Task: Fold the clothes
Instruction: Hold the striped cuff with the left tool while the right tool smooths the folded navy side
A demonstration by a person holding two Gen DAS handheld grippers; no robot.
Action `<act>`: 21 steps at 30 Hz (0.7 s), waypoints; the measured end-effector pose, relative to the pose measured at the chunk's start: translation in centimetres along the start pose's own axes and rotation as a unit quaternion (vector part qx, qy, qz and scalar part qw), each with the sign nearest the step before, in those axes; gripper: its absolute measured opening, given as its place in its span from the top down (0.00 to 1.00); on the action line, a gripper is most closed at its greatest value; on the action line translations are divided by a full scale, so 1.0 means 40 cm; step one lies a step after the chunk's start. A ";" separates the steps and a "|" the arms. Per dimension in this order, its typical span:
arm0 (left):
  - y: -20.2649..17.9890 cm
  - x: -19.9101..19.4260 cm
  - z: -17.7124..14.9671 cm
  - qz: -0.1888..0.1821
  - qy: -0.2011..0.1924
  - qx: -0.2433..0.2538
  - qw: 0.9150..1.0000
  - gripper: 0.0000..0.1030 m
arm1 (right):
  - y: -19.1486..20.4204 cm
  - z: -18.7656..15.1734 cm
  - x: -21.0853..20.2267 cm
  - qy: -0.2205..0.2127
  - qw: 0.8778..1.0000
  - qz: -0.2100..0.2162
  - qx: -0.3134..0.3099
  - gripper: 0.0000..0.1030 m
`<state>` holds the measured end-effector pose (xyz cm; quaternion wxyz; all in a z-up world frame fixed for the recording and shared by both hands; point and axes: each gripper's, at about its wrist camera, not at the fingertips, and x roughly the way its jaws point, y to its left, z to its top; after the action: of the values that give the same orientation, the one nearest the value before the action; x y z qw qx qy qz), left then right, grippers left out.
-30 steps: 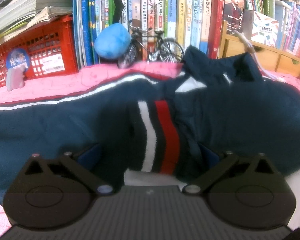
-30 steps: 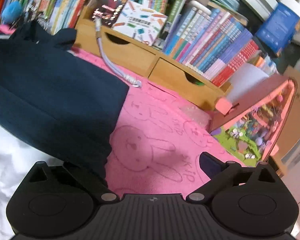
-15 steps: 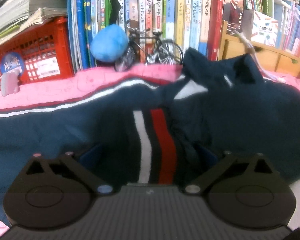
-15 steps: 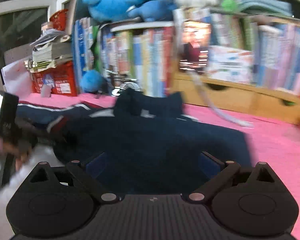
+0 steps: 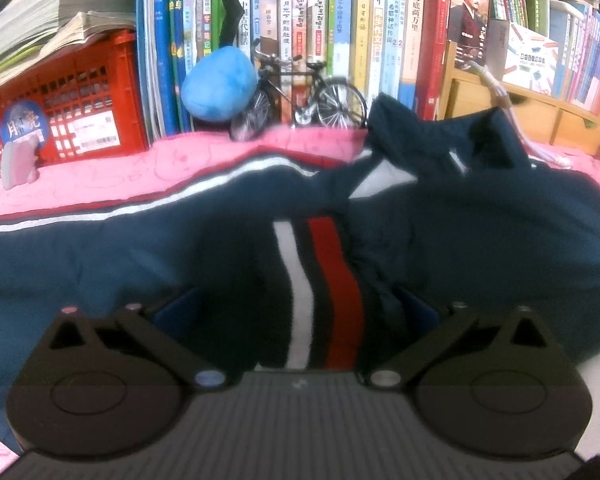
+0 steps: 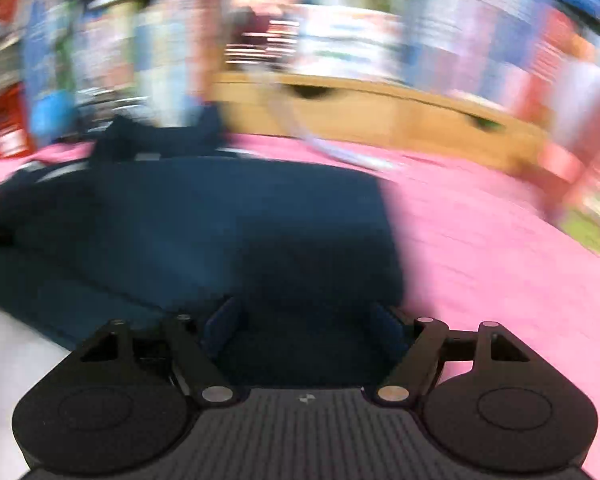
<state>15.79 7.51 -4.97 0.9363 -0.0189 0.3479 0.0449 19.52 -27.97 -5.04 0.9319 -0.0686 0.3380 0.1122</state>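
Note:
A navy jacket point(image 5: 480, 232) lies spread on the pink cloth point(image 5: 100, 184). Its sleeve cuff point(image 5: 320, 280), striped white and red, lies between the fingers of my left gripper point(image 5: 296, 304), whose jaws stand wide open around it. The right wrist view is blurred by motion. In it, my right gripper point(image 6: 304, 320) sits over the near right edge of the jacket point(image 6: 220, 220). Its jaws are closing with navy fabric between them, and the pads point(image 6: 224, 326) do not visibly press on it.
Books point(image 5: 340, 20) line the back wall, and a red crate point(image 5: 80, 92) stands at the left. A blue plush point(image 5: 220, 84) and a model bicycle point(image 5: 308, 96) stand behind the jacket. A wooden drawer unit point(image 6: 380, 108) lies at the back right. Pink cloth point(image 6: 480, 240) lies bare on the right.
My right gripper swung left from the bare pink cloth onto the jacket's edge, rolled level, and its jaws narrowed. In the left view the cuff sits slightly nearer between the fingers.

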 end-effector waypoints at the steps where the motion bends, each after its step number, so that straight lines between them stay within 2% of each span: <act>1: 0.000 0.000 0.000 0.000 0.000 0.000 1.000 0.00 | -0.050 -0.011 -0.009 0.004 1.000 -0.016 0.020 0.25; 2: 0.000 0.000 0.000 0.000 0.000 0.000 1.000 0.00 | -0.100 -0.023 -0.017 0.009 0.999 -0.033 0.039 0.22; 5: 0.000 0.000 0.000 -0.001 0.000 0.002 1.000 0.00 | -0.197 -0.030 -0.034 0.028 0.996 -0.034 0.076 0.22; 7: 0.000 0.000 0.000 -0.001 0.000 0.002 1.000 0.00 | -0.201 -0.015 -0.054 0.022 0.995 -0.037 0.088 0.33; 9: 0.000 0.001 0.000 -0.001 0.000 0.001 1.000 0.00 | -0.169 0.014 -0.082 0.001 0.996 -0.038 0.082 0.35; 12: -0.001 0.001 -0.001 -0.001 0.000 0.001 1.000 0.00 | -0.078 0.066 -0.105 -0.030 0.997 0.035 0.061 0.35; 16: 0.000 0.001 -0.001 -0.002 0.000 -0.001 1.000 0.00 | 0.152 0.133 -0.032 -0.022 0.991 0.130 0.001 0.35; 20: -0.002 0.000 -0.001 -0.002 0.000 -0.001 1.000 0.00 | 0.375 0.168 0.079 -0.005 0.983 0.179 -0.048 0.37; 21: -0.002 0.001 -0.001 -0.002 0.000 -0.001 1.000 0.00 | 0.406 0.174 0.110 0.005 0.983 0.178 -0.049 0.37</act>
<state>15.78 7.44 -5.01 0.9363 -0.0205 0.3480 0.0433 22.94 -10.13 -3.44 0.8907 -0.0533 0.3439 0.2923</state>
